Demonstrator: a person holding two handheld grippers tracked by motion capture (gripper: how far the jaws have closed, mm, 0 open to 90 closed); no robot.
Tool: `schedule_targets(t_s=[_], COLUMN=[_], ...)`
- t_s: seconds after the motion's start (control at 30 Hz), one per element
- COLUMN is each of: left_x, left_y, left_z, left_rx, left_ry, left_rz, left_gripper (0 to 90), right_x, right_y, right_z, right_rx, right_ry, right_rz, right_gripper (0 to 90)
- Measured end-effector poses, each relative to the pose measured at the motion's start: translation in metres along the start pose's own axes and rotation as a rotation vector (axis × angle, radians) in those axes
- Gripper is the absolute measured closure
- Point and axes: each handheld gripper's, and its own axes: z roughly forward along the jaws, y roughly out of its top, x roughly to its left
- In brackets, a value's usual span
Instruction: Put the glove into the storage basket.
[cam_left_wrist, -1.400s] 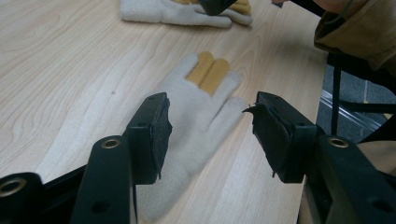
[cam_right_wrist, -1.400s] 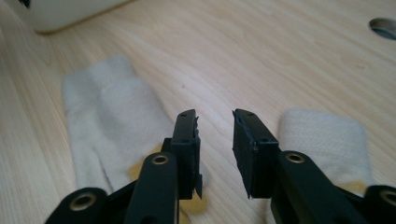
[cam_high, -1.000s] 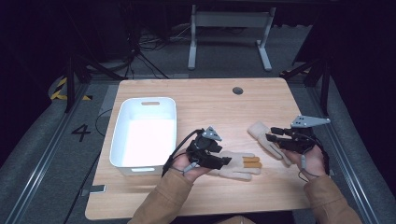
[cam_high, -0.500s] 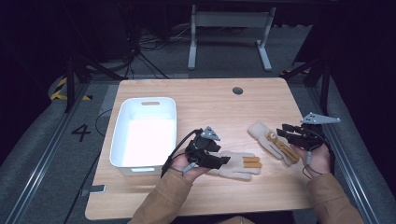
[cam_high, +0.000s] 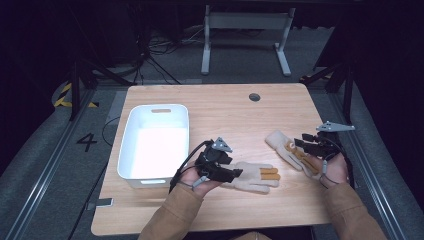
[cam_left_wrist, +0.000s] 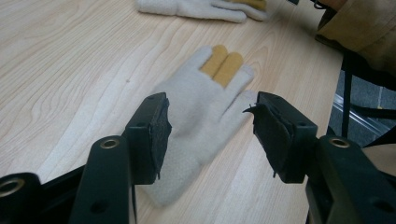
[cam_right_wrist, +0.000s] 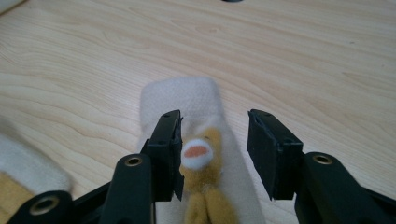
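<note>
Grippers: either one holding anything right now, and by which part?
Nothing held. The left tool is open astride the flat cream fleece glove; the right tool is open over the second cream glove.

Two cream gloves (cam_high: 257, 176) (cam_high: 290, 150), one white bin (cam_high: 155, 142), two grippers (cam_high: 239, 173) (cam_high: 300, 143), one table (cam_high: 225, 110).

Overhead light falls brightly on the pale wooden table (cam_high: 220, 115), leaving the surrounding floor nearly black. The rectangular white plastic bin (cam_high: 156, 141) glares, perhaps overexposed. Both gripper views blur softly toward the near edges, with faint shadows.
</note>
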Motion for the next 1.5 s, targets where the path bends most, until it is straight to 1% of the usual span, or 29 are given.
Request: schedule_targets(t_s=[0.1,0.3,0.4,0.5,0.53,0.7,0.77,0.83,0.93,1.03,1.2,1.3,1.43,1.5], left_x=[0.0,0.0,0.0,0.001,0.001,0.001,0.001,0.001,0.001,0.001,0.002,0.001,0.002,0.002], left_y=[0.0,0.0,0.0,0.0,-0.001,-0.001,-0.001,-0.001,-0.001,-0.001,-0.001,-0.001,-0.001,-0.001], left_z=[0.001,0.002,0.002,0.003,0.003,0.003,0.004,0.004,0.004,0.004,0.004,0.004,0.004,0.004], left_rx=[0.005,0.008,0.007,0.008,0.01,0.013,0.014,0.016,0.018,0.019,0.017,0.017,0.017,0.015], left_ry=[-0.002,-0.002,-0.006,-0.005,-0.005,-0.007,-0.008,-0.01,-0.012,-0.012,-0.011,-0.012,-0.013,-0.014], left_rz=[0.001,0.0,-0.003,-0.001,0.0,0.001,-0.001,-0.001,-0.002,-0.003,-0.004,-0.004,-0.005,-0.005], left_gripper=[45.7,45.7,45.6,45.6,45.6,45.5,45.6,45.7,45.7,45.6,45.6,45.7,45.6,45.6], right_x=[0.0,0.0,0.0,0.001,0.001,0.001,0.002,0.003,0.003,0.004,0.005,0.006,0.007,0.008], right_y=[-0.002,-0.006,-0.008,-0.009,-0.009,-0.011,-0.012,-0.012,-0.013,-0.014,-0.014,-0.013,-0.011,-0.008], right_z=[0.005,0.012,0.017,0.018,0.02,0.025,0.027,0.029,0.031,0.033,0.033,0.032,0.031,0.027], right_rx=[0.025,0.052,0.08,0.092,0.108,0.14,0.154,0.166,0.183,0.206,0.214,0.213,0.212,0.202], right_ry=[0.002,0.004,0.013,0.015,0.022,0.039,0.044,0.043,0.042,0.044,0.046,0.04,0.041,0.051], right_rz=[-0.001,-0.003,-0.008,-0.011,-0.018,-0.013,-0.018,-0.018,-0.023,-0.034,-0.041,-0.036,-0.049,-0.054], right_gripper=[54.7,53.8,53.9,53.7,53.3,52.9,52.9,53.0,54.5,58.7,64.2,66.4,67.2,67.4])
